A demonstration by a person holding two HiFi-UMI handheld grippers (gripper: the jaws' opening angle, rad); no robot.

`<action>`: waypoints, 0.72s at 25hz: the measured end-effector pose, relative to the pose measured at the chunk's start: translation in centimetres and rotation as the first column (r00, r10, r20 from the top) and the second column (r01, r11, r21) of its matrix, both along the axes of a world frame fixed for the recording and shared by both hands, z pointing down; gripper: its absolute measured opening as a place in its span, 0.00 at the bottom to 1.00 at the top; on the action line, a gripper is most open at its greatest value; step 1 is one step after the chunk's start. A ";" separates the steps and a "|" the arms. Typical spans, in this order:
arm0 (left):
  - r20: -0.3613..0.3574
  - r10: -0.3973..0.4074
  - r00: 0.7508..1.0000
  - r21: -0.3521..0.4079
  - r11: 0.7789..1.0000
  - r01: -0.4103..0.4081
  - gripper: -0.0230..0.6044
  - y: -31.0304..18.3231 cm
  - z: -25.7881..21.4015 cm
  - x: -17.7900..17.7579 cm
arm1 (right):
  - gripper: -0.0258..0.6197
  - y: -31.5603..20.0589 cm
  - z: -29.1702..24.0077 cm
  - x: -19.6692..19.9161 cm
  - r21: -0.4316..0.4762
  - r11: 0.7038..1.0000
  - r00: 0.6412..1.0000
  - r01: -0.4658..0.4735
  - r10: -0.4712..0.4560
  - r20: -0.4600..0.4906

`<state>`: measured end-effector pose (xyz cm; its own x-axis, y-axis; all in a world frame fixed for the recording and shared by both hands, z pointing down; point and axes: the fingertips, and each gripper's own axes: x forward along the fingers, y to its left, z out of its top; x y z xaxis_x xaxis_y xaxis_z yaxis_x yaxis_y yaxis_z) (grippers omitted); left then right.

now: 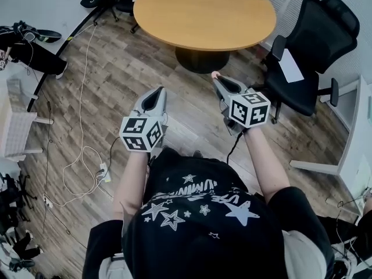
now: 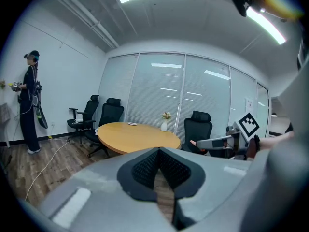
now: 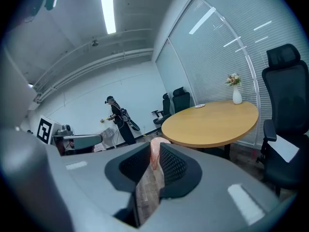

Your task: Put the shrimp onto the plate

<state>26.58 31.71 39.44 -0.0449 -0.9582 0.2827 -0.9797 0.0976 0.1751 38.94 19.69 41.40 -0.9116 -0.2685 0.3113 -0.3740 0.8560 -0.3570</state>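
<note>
The right claw (image 1: pixel 220 81) is clamped on a pink shrimp (image 3: pixel 154 153), whose pale end pokes out past the tips of the dark ribbed pads (image 3: pixel 175 164). I hold it in the air over the wood-plank floor (image 1: pixel 116 68), short of the round wooden worktop (image 1: pixel 203 13) that fills the 12 o'clock of the head view. The left claw (image 1: pixel 158 93) sits just beside it at 9 o'clock, its jaws together at the tips with nothing pinched between them.

From the right gripper view, the worktop lies at 2 o'clock. It carries a small plate (image 3: pixel 199 106) near its far edge and a white vase (image 3: pixel 236 94) of flowers further to 3 o'clock. The shrimp is well apart from the plate.

A black office chair (image 1: pixel 308 51) with a white sheet (image 1: pixel 290 65) on its seat stands at 2 o'clock in the head view, close to the worktop. White cables (image 1: pixel 81 150) trail over the floor at 9 o'clock. In the left gripper view, a person in dark clothes (image 2: pixel 29 100) stands by the wall at 9 o'clock, and more black chairs (image 2: pixel 104 115) sit behind the worktop before a glass partition (image 2: pixel 164 86).
</note>
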 end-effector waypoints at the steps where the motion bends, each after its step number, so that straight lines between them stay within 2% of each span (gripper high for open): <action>1: -0.002 -0.012 1.000 -0.001 1.000 0.012 0.04 0.2 0.0 -0.4 | 0.14 -0.2 0.1 -0.3 -0.006 1.000 1.000 0.001 -0.001 0.005; 10: -0.025 -0.055 0.998 0.008 0.998 0.055 0.04 -1.1 -0.1 -4.8 | 0.14 -1.2 0.5 -1.8 -0.019 1.000 1.000 -0.004 0.004 -0.006; 14: -0.036 -0.043 0.998 0.009 0.999 0.044 0.04 -3.4 0.4 -6.5 | 0.14 -3.4 1.2 -2.0 -0.027 0.999 0.999 -0.042 0.041 -0.028; 18: -0.046 -0.022 0.999 0.003 1.000 0.022 0.04 -5.8 1.1 -8.7 | 0.14 -5.6 1.9 -3.9 -0.037 0.997 0.997 -0.066 0.064 -0.044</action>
